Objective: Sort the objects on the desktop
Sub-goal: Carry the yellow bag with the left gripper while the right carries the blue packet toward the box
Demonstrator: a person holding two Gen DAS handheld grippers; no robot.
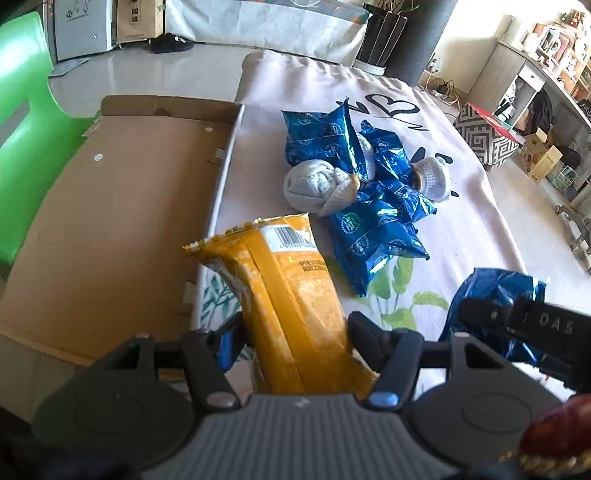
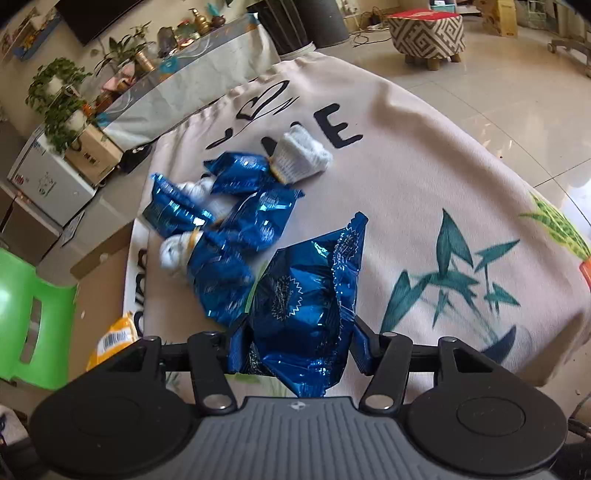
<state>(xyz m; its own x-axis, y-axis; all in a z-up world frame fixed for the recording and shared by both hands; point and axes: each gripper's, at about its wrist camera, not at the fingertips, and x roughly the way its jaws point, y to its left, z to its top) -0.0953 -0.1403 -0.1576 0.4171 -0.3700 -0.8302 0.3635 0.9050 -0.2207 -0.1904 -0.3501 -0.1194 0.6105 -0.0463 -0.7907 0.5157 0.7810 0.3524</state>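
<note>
My left gripper (image 1: 295, 332) is shut on a yellow snack bag (image 1: 284, 295), held just right of the flat cardboard box (image 1: 110, 221). My right gripper (image 2: 299, 339) is shut on a blue foil packet (image 2: 306, 295), lifted above the cloth; both also show in the left wrist view, the packet (image 1: 495, 295) at lower right. A pile of several blue foil packets (image 1: 369, 229) and rolled grey-white socks (image 1: 317, 184) lies in the middle of the cloth-covered table (image 2: 424, 184). The yellow bag's end shows in the right wrist view (image 2: 114, 336).
A green plastic chair (image 1: 26, 129) stands left of the cardboard. A patterned stool (image 2: 426, 33) stands on the tiled floor beyond the table. Plants and a shelf line the far wall.
</note>
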